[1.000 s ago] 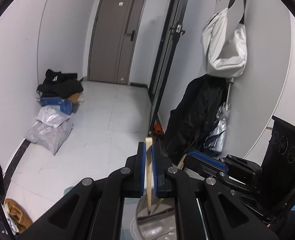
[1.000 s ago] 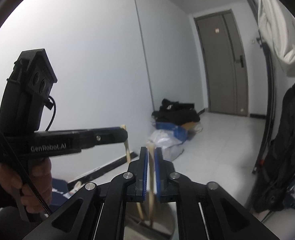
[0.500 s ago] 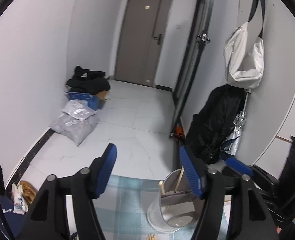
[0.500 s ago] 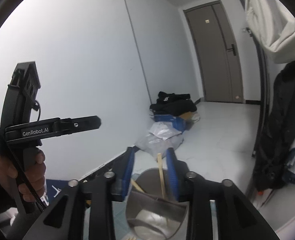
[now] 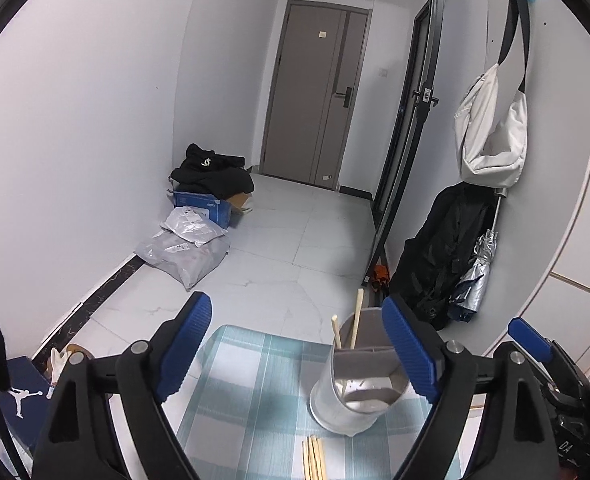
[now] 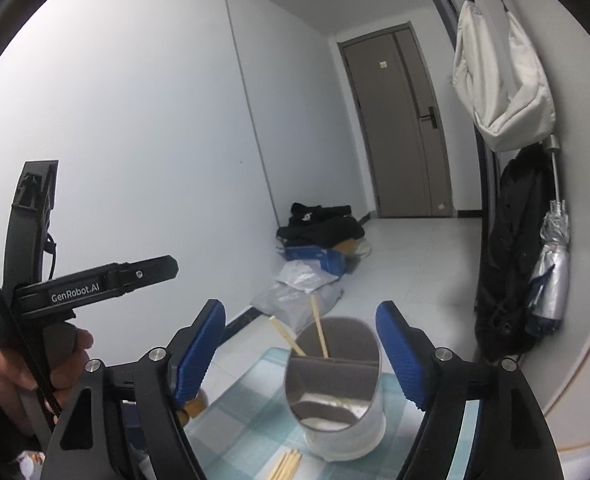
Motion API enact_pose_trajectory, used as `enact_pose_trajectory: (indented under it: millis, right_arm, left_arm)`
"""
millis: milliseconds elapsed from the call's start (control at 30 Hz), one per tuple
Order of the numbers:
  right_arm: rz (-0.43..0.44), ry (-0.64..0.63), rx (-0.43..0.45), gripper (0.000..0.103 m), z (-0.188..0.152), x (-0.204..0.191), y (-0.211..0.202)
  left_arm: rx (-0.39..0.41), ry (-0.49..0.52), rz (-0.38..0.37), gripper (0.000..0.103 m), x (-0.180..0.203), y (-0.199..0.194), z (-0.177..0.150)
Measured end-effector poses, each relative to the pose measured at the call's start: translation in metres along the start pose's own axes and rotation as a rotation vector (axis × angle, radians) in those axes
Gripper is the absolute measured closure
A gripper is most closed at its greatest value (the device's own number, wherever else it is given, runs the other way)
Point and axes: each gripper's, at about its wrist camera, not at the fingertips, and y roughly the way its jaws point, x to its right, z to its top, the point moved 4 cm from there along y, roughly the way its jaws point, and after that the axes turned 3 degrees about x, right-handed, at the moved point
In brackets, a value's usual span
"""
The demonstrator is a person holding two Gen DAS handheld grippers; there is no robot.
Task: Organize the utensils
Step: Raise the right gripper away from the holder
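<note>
A white utensil holder [image 5: 335, 396] [image 6: 351, 432] with a grey divided inside stands on a blue-checked cloth [image 5: 247, 396] [image 6: 239, 424]. Two wooden chopsticks [image 5: 355, 320] [image 6: 319, 328] lean in its far compartment. Several more chopsticks [image 5: 314, 458] [image 6: 285, 465] lie flat on the cloth in front of it. My left gripper [image 5: 297, 350] hangs above the cloth, its jaws opening wide with nothing pressed between the blue pads. My right gripper [image 6: 301, 354] is above the holder, jaws also opening and gripping nothing. The left gripper's body and the hand holding it show at the left of the right wrist view.
Beyond the cloth a tiled floor runs to a grey door [image 5: 319, 96]. Plastic bags [image 5: 187, 248], a blue box and black clothing lie by the left wall. A white bag [image 5: 491, 132], a dark coat [image 5: 443, 256] and a folded umbrella hang on the right wall.
Both grippers were shut on a chopstick each, then opened; the chopsticks now stand in the holder. Both grippers have drawn back and up, so the holder and cloth show more fully.
</note>
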Motion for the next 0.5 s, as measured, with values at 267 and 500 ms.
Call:
enact_pose_trajectory:
  millis: [267, 500]
  right_arm:
    - [-0.018, -0.007, 0.020, 0.020, -0.009, -0.018, -0.030]
    - [-0.039, -0.002, 0.012, 0.017, -0.025, -0.028, -0.044]
  left_arm:
    - [0.028, 0.002, 0.006, 0.011, -0.006, -0.018, -0.016]
    - [0.032, 0.012, 0.007, 0.010, -0.007, -0.023, -0.037]
